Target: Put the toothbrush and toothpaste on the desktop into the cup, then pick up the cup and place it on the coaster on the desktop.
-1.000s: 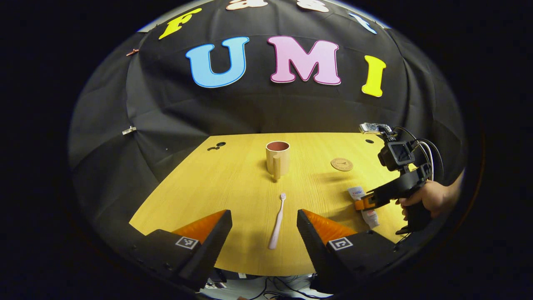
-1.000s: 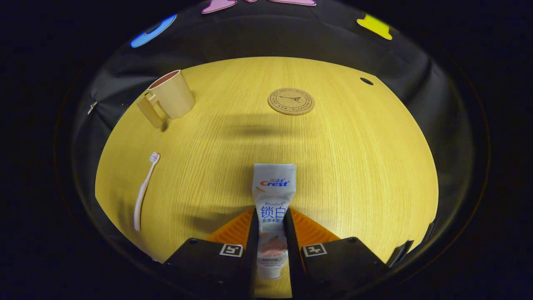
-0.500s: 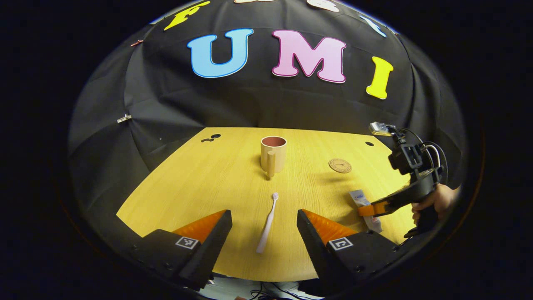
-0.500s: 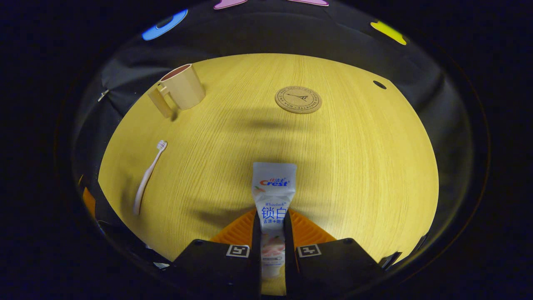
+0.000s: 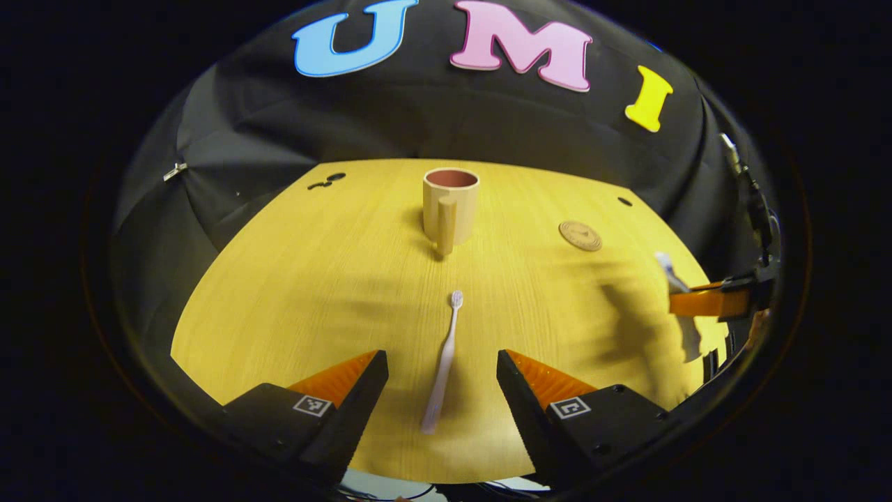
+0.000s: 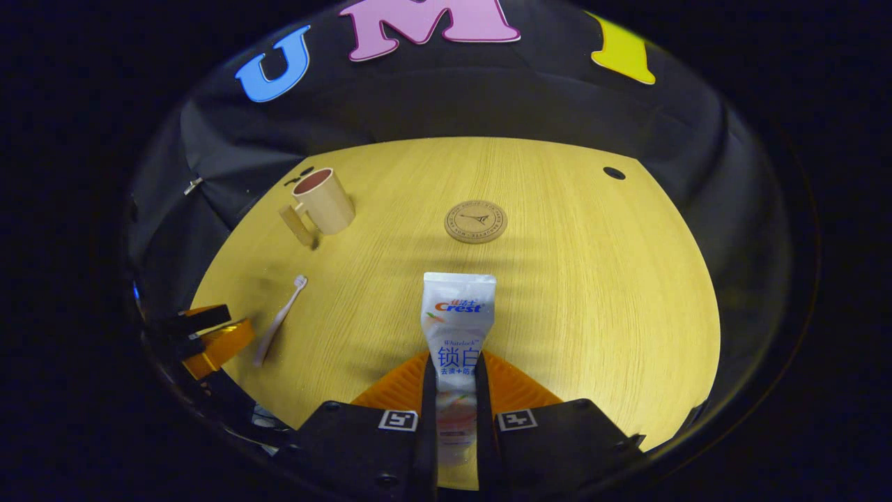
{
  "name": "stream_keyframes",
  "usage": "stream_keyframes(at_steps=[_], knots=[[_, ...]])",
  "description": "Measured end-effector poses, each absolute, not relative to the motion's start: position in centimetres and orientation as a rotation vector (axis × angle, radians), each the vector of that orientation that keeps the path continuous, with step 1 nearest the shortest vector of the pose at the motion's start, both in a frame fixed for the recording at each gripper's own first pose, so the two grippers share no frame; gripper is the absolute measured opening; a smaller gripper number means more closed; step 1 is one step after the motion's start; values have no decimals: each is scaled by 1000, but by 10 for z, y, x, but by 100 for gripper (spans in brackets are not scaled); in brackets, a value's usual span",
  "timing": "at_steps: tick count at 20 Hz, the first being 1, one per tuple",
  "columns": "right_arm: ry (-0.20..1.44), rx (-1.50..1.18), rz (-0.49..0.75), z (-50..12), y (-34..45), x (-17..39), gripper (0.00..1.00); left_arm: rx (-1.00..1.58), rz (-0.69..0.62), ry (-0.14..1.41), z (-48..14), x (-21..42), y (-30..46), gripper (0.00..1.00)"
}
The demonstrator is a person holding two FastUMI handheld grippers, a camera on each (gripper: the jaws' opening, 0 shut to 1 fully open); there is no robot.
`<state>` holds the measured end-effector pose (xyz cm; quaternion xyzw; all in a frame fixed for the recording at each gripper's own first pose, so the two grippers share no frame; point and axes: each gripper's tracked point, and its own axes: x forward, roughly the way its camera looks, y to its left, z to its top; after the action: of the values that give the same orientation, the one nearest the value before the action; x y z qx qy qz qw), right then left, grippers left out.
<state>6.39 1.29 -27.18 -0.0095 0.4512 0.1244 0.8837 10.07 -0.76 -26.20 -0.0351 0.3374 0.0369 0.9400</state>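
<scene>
The right gripper [image 6: 456, 390] is clamped on the toothpaste tube [image 6: 458, 328], next bound for the cup [image 6: 324, 202], while the left gripper [image 5: 442, 387] gapes wide astride the toothbrush [image 5: 443, 362] lying on the desktop [image 5: 334, 279].

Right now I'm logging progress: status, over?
Right hand-held gripper shut on white toothpaste tube, lifted. Left hand-held gripper open around pink toothbrush on table. Beige cup empty, path unobstructed.
</scene>
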Motion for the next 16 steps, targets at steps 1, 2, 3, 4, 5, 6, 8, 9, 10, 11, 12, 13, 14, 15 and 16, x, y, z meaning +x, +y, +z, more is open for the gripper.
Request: stream_keyframes(at_steps=[1,2,3,4,5,6,8,9,10,11,12,13,14,15,16], knots=[[933,-13,262,-268,10,63,27,-61,70,718,-267,103,-6,98],[929,-7,264,-265,7,62,27,-50,60,747,-275,108,-6,98],[924,0,264,-262,5,61,27,-40,53,771,-279,112,-6,98],[920,7,264,-260,3,60,27,-32,52,795,-283,115,-7,98],[919,17,263,-258,1,60,27,-35,51,821,-290,115,-9,97],[921,28,267,-257,2,57,26,-44,45,849,-296,118,-13,96],[924,53,281,-253,2,57,26,-55,51,899,-307,122,-14,94],[917,60,292,-251,4,58,26,-64,56,923,-309,122,-16,93],[902,53,299,-249,2,61,27,-74,60,949,-313,121,-16,88],[889,45,307,-248,1,64,27,-65,66,966,-313,121,-14,87],[882,47,317,-246,1,65,27,-53,66,968,-315,125,-12,87],[879,55,324,-244,2,67,27,-50,63,991,-317,125,-13,84],[873,62,329,-241,1,70,27,-47,59,1009,-315,126,-14,81],[863,66,337,-239,2,74,27,-44,52,1036,-318,125,-15,74],[855,64,345,-238,3,76,27,-42,48,1054,-317,126,-16,68]])
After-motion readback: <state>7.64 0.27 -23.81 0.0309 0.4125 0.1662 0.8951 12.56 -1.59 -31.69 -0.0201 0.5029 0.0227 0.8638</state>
